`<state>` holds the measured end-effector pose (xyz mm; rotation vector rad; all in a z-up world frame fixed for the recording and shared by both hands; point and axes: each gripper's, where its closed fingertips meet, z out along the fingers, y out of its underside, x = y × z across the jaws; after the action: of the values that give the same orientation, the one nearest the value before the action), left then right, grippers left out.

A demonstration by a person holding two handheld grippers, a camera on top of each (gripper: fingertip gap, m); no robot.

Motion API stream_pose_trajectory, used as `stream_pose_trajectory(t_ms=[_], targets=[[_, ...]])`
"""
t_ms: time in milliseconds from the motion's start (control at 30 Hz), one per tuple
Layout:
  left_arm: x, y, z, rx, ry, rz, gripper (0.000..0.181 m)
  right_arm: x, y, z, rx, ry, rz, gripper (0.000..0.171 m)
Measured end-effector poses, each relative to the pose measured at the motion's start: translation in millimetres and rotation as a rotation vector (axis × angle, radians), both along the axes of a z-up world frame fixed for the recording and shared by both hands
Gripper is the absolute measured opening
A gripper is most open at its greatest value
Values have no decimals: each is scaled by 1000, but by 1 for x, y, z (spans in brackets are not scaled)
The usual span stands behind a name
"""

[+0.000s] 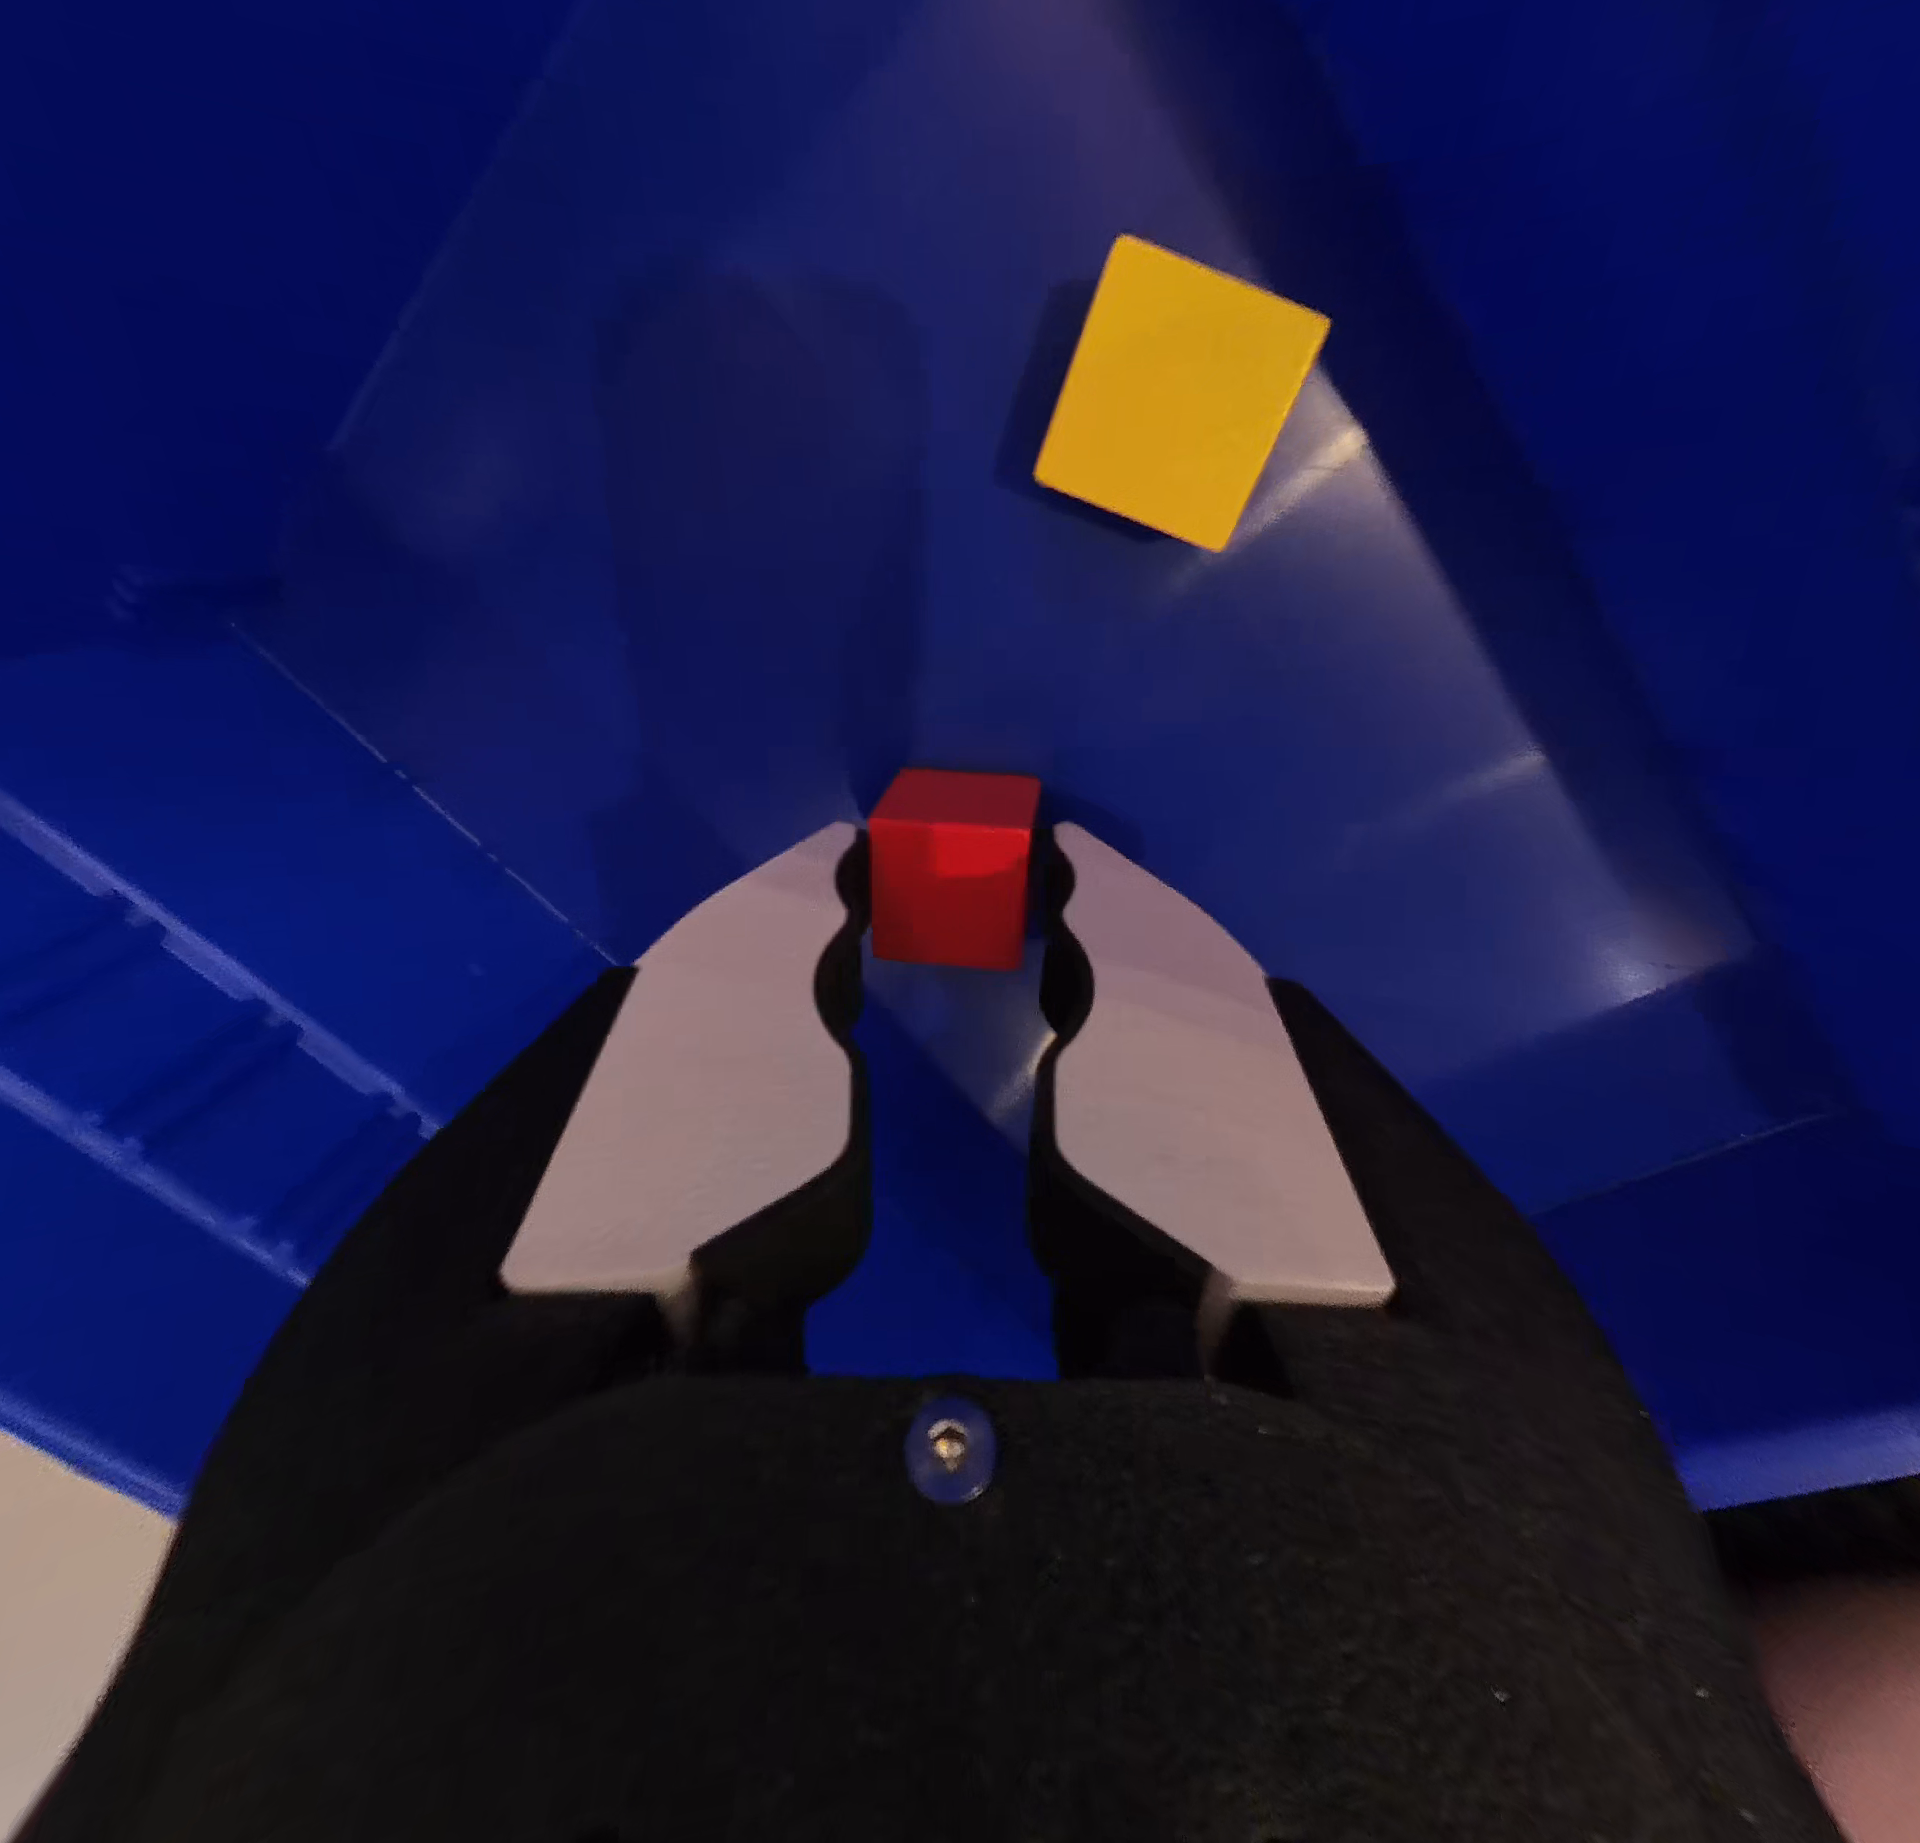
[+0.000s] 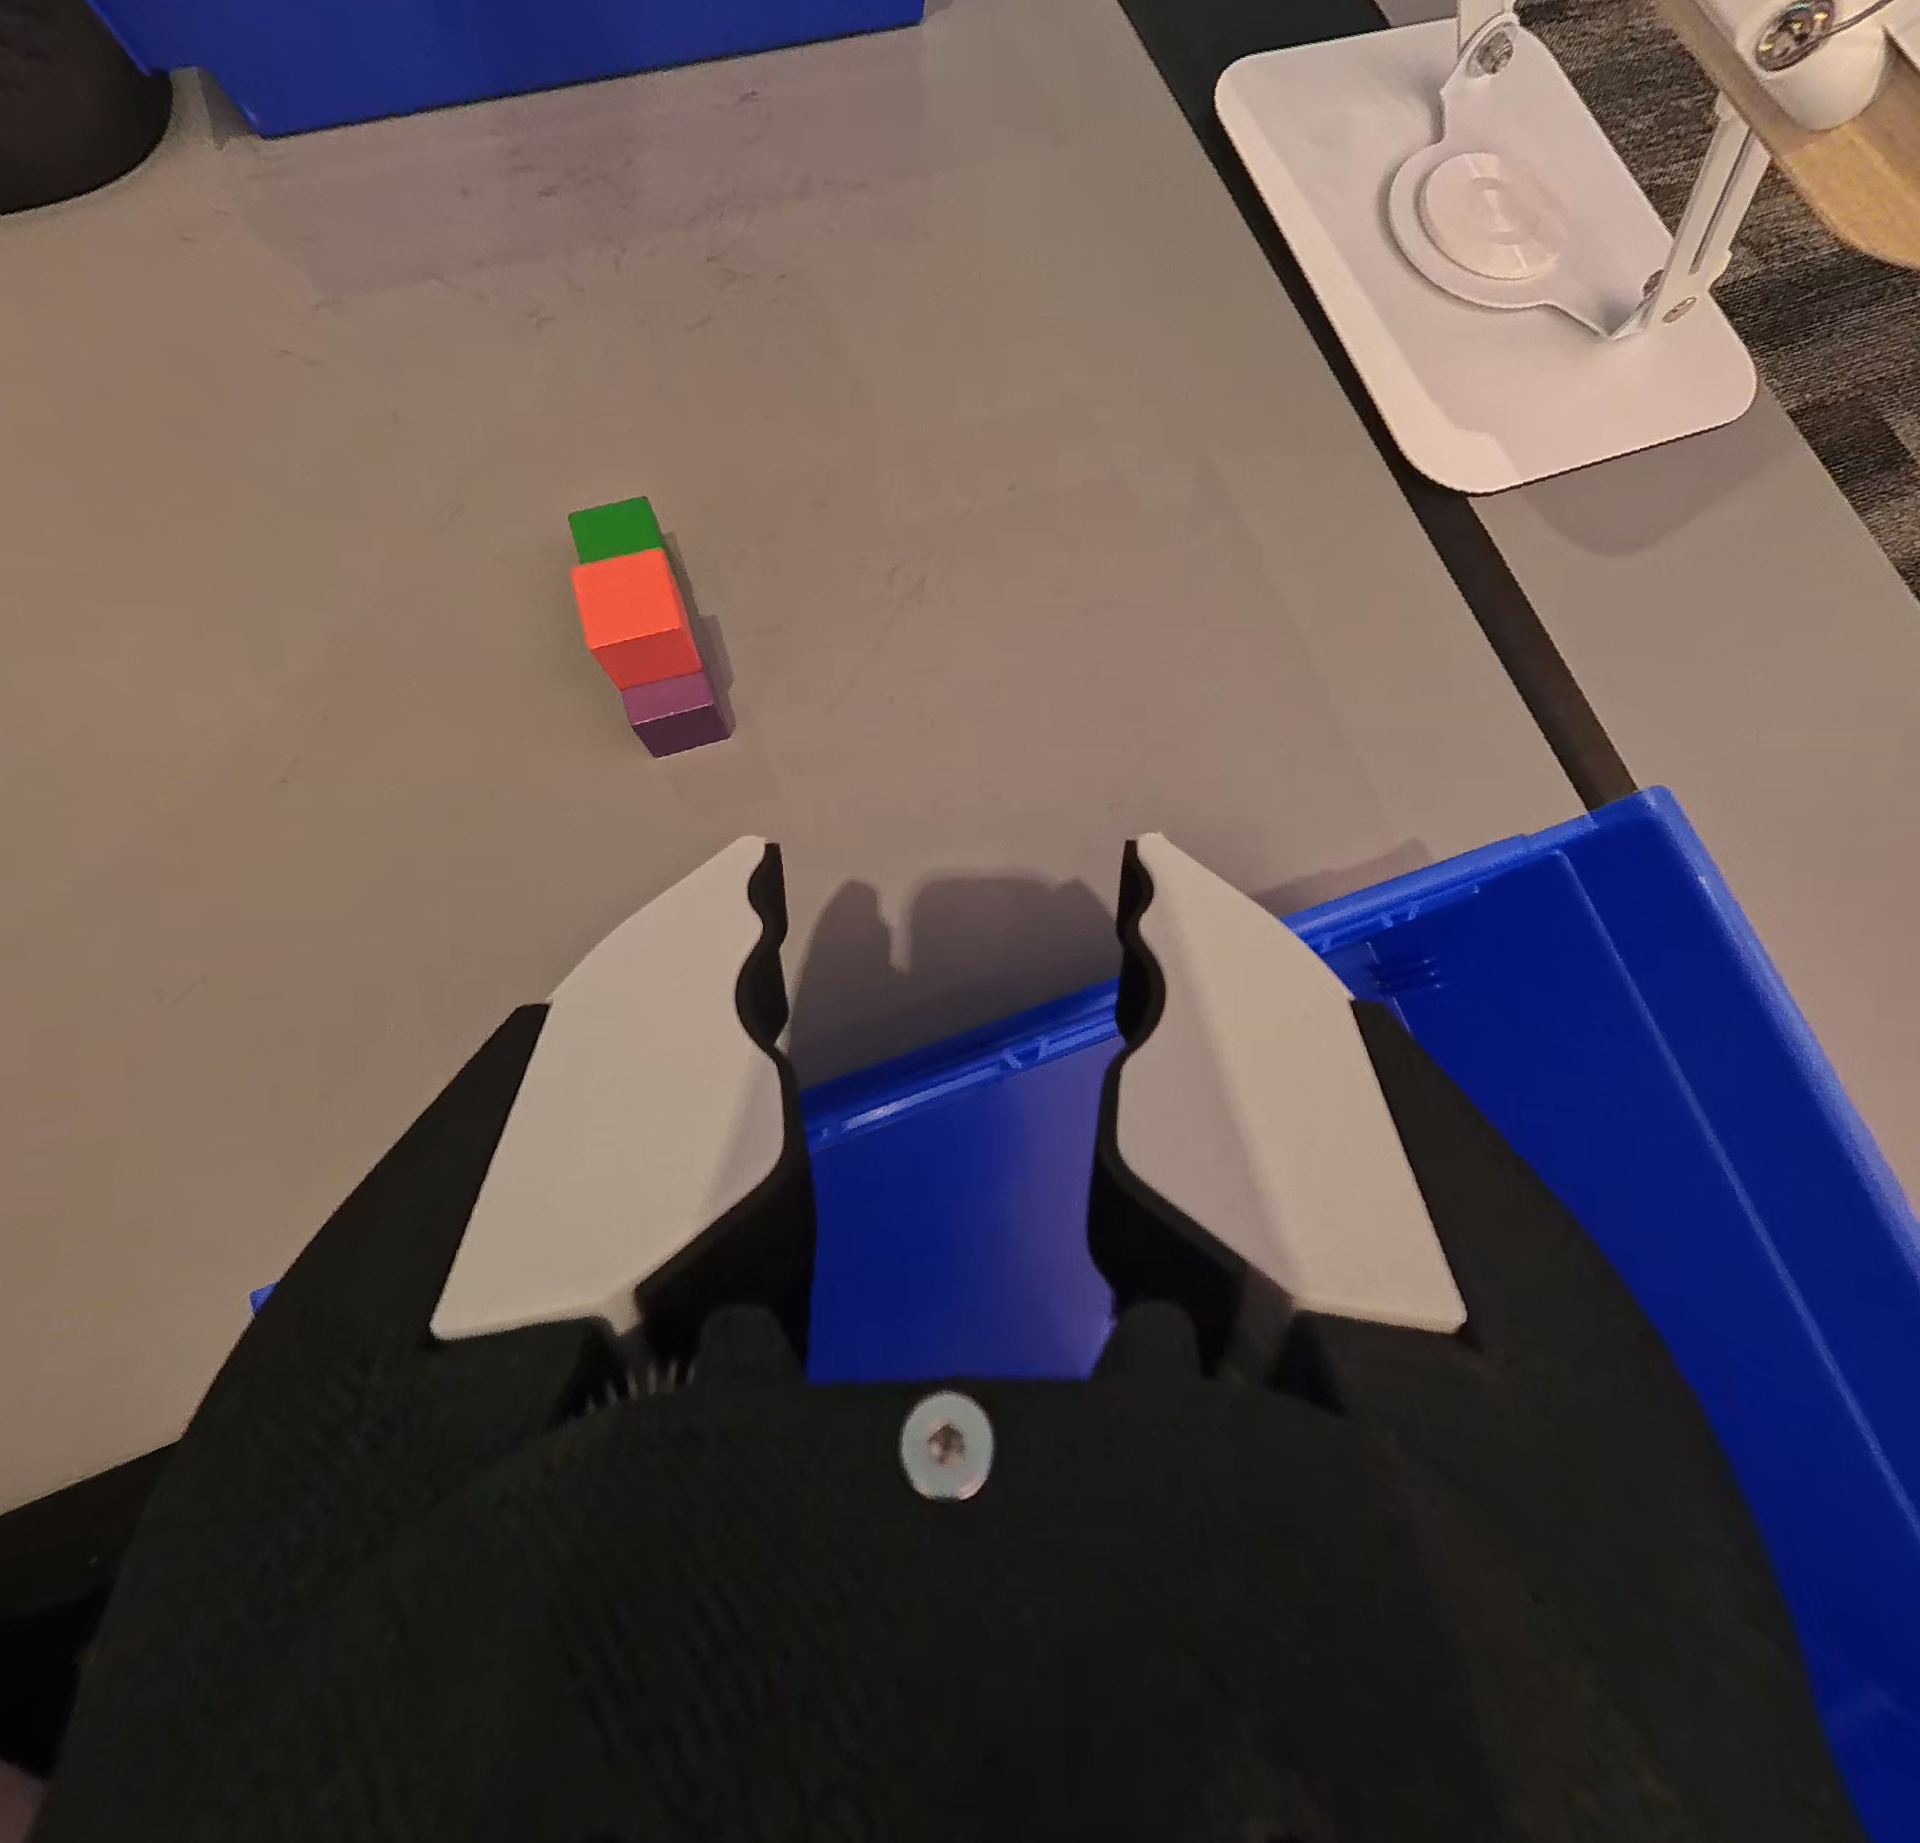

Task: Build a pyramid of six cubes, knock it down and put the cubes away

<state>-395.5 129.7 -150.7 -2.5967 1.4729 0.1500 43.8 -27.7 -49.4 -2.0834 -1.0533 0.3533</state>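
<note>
While a red cube (image 1: 954, 863) is pinched by the left gripper (image 1: 954, 858) inside a blue bin (image 1: 1455, 858), the right gripper (image 2: 951, 884) is held spread; lifting it out to the desk (image 2: 935, 443) seems next.

The left wrist view sits on the left hand-held gripper (image 1: 954, 858) and looks steeply down into a blue bin (image 1: 1455, 858) from close in – blue walls and floor fill nearly the whole picture, with a red cube (image 1: 951, 879) between the fingertips and a yellow cube (image 1: 1179, 391) lying farther off on the bin floor. The right wrist view rides the right hand-held gripper (image 2: 951, 900), higher and farther back, tilted forward and down over the near rim of a second blue bin (image 2: 1662, 1066) onto the grey worktop (image 2: 312, 858). Far left it catches another blue bin (image 2: 520, 27) – whether that is the one the left camera looks into cannot be told
</note>
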Motion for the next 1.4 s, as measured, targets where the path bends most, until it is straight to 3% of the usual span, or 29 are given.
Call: stream_pose_trajectory(t_ms=[133,400,600,700,833,1067,1400], targets=[[6,-2,14,49,-40,-62,29,1,0,-1,-4,-2,0,63],[42,-30,118,387,-141,-249,29,1,0,-2,-9,-7,0,63],[141,-92,173,520,-350,-556,29,0,-1,1,1,-1,2,62],[213,-135,157,422,-428,-754,28,-2,-2,0,-4,-11,6,62],[267,-160,97,260,-336,-855,28,-3,-3,0,-4,-18,14,62],[293,-165,40,96,-291,-863,28,-5,-3,1,-4,-16,22,62],[300,-163,22,78,-239,-872,28,-7,-4,-1,-15,-23,30,62]])
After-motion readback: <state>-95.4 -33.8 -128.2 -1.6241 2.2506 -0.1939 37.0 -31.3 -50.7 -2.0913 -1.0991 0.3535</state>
